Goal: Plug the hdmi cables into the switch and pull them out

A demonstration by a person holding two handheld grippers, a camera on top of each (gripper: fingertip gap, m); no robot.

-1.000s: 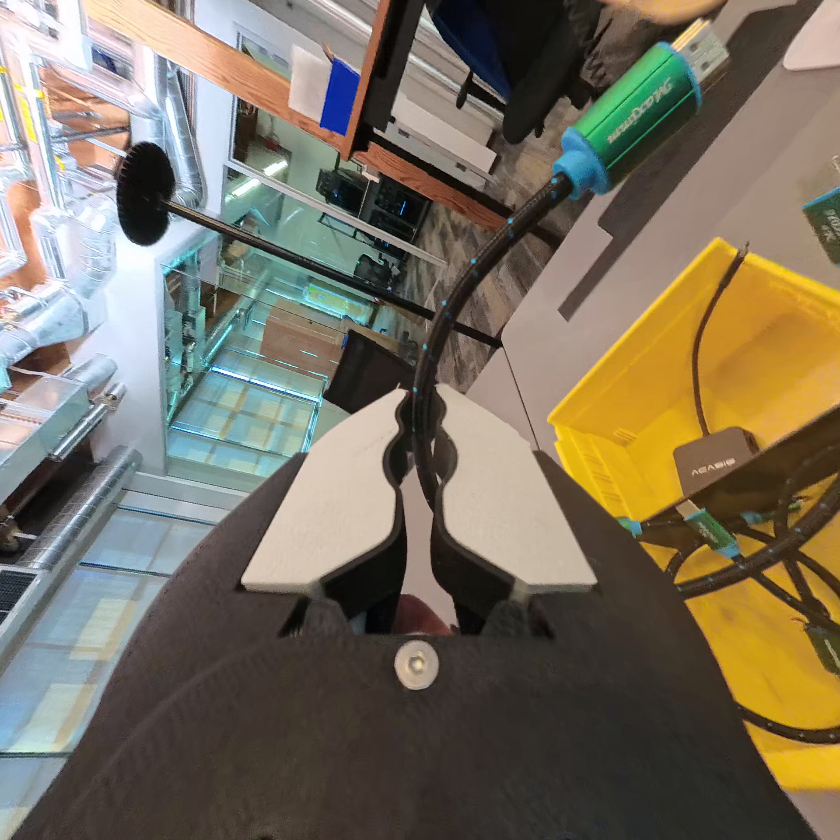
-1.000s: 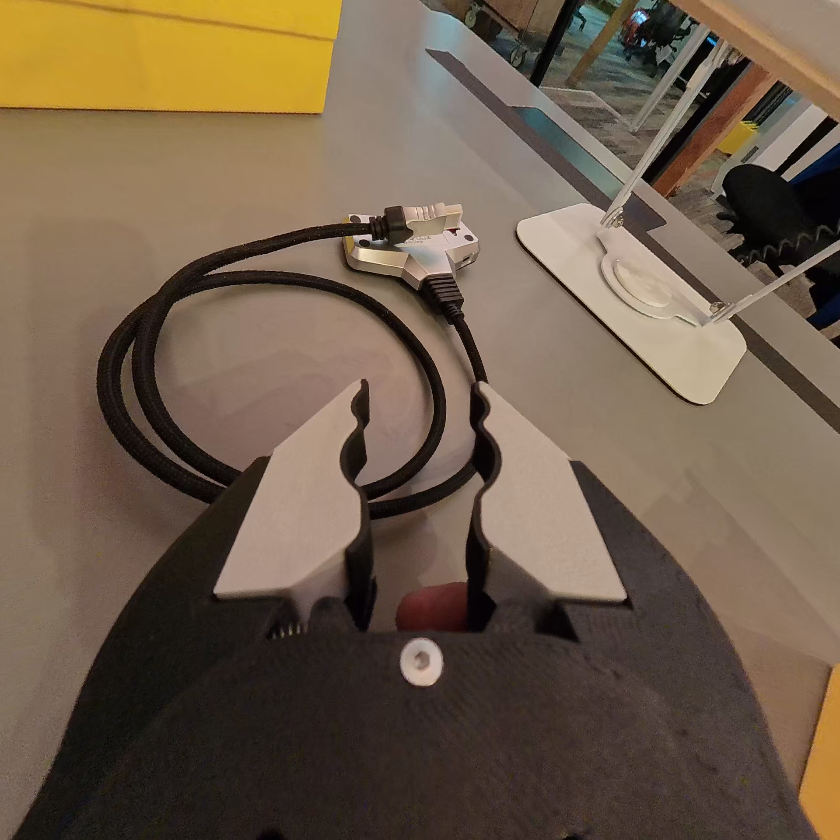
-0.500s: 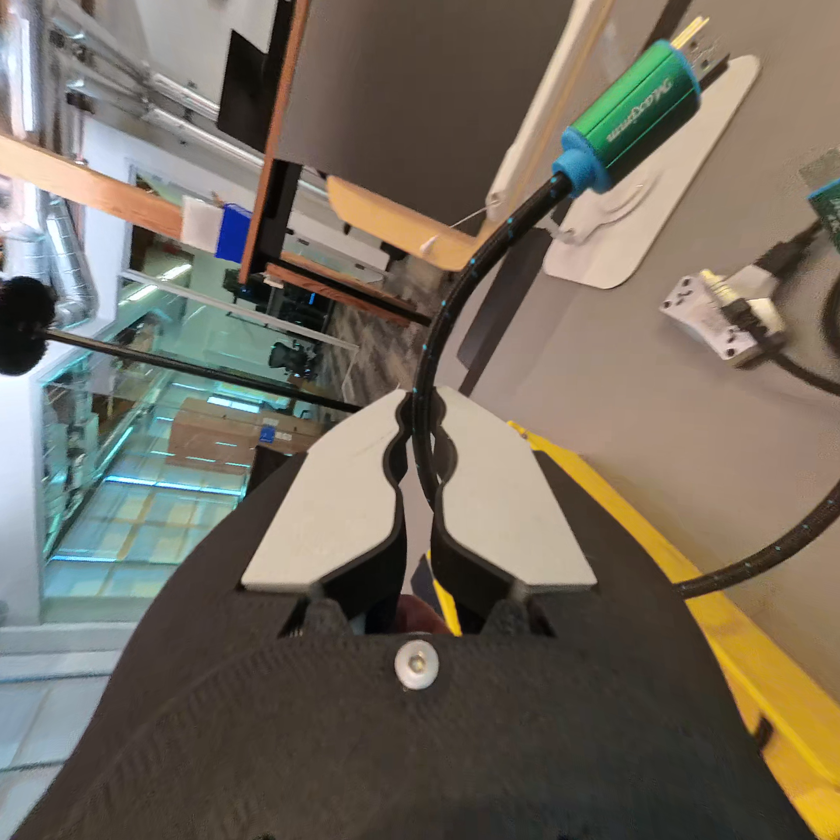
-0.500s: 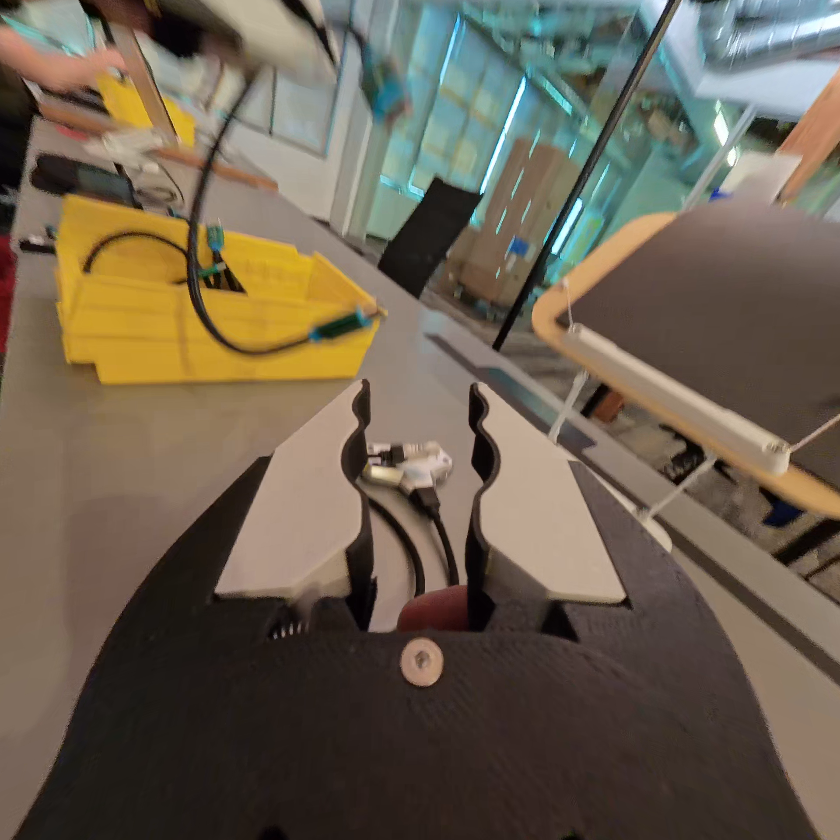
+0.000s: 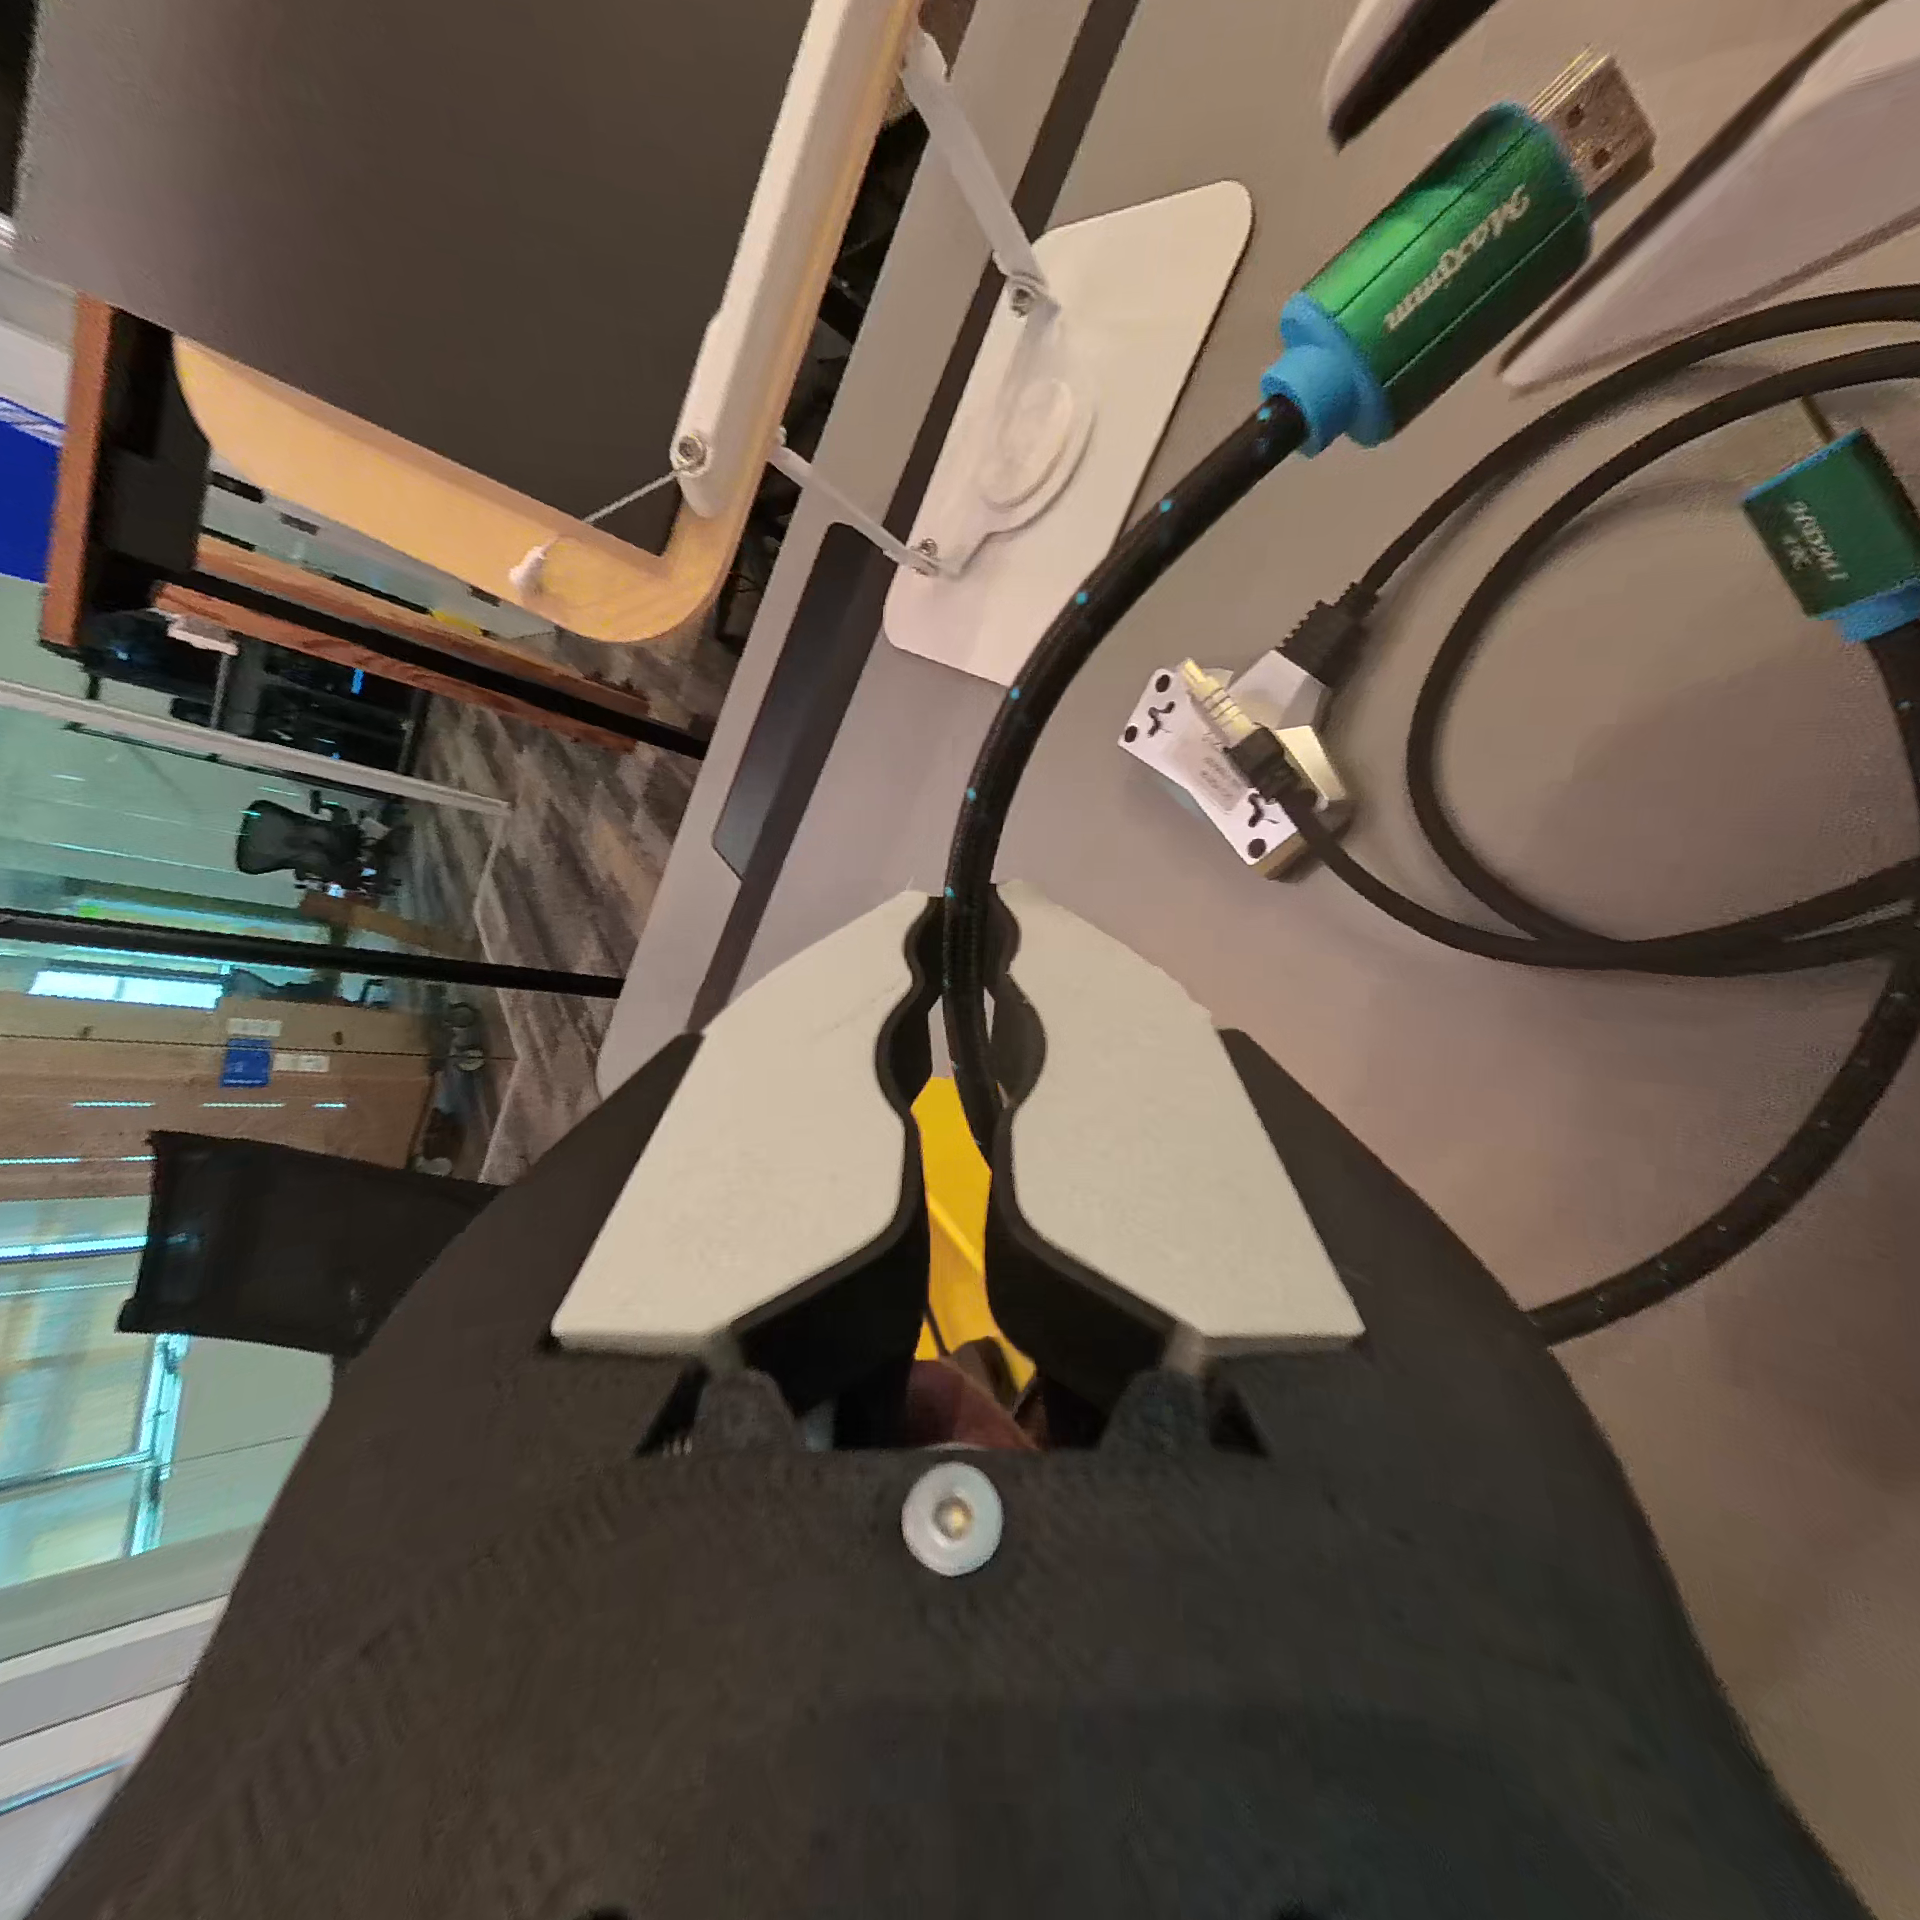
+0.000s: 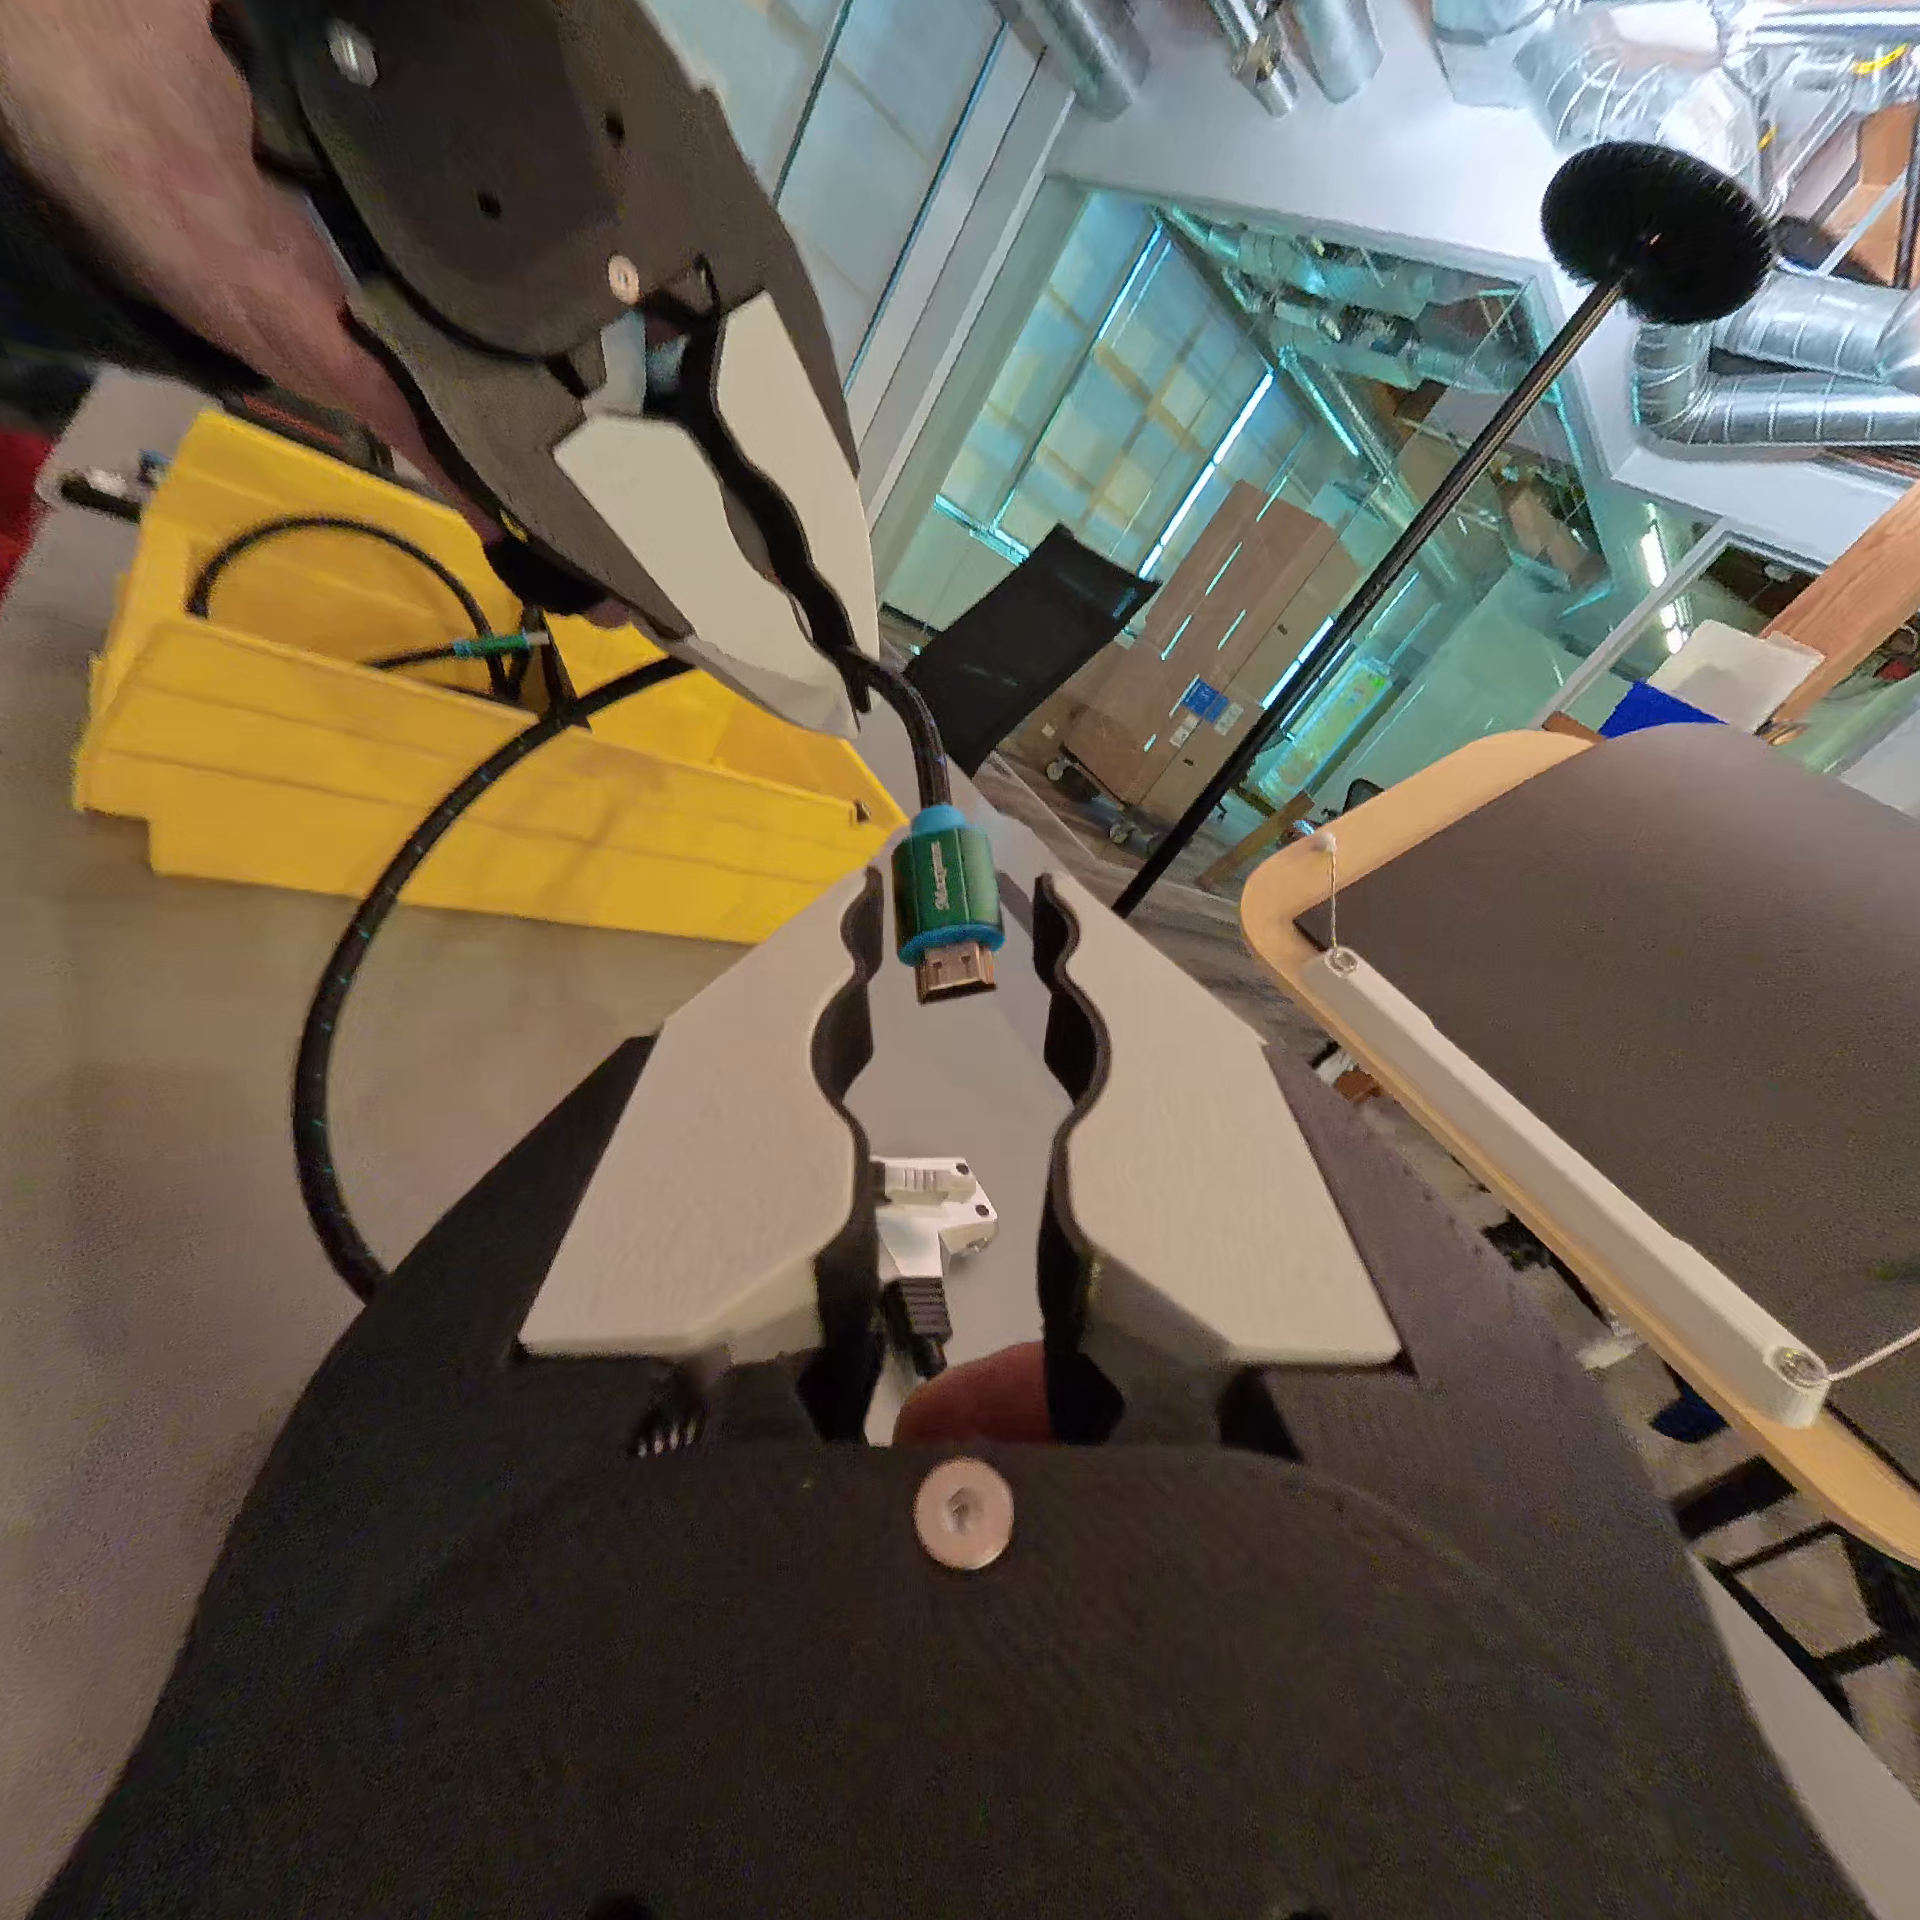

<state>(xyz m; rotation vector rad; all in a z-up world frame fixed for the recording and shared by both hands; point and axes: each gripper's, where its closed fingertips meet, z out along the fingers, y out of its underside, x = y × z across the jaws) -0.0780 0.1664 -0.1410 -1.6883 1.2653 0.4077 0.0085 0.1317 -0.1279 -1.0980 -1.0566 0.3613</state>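
Observation:
My left gripper [image 5: 964, 920] is shut on a black braided HDMI cable [image 5: 1013, 727], which curves up to a green plug with blue collars [image 5: 1439, 281]. The silver switch [image 5: 1236, 758] lies on the grey table with black cables plugged into it. In the right wrist view the left gripper [image 6: 847, 675] comes in from the upper left and holds the same green plug [image 6: 945, 899] hanging tip-down just beyond my right gripper [image 6: 951, 899], which is open and empty. The switch [image 6: 935, 1216] shows on the table between the right fingers.
A yellow bin [image 6: 436, 769] with cables stands at the left of the table. A white lamp base [image 5: 1060, 436] and its tan-rimmed shade [image 6: 1621, 987] are to the right. A second green plug [image 5: 1834, 535] and black cable loops [image 5: 1558, 914] lie near the switch. From either gripper's tips it is about 20 centimeters to the switch [image 6: 935, 1216].
The left gripper has carried the green plug from the bin side to over the switch. The right gripper has tilted up and come closer, so the plug now hangs at its fingertips.

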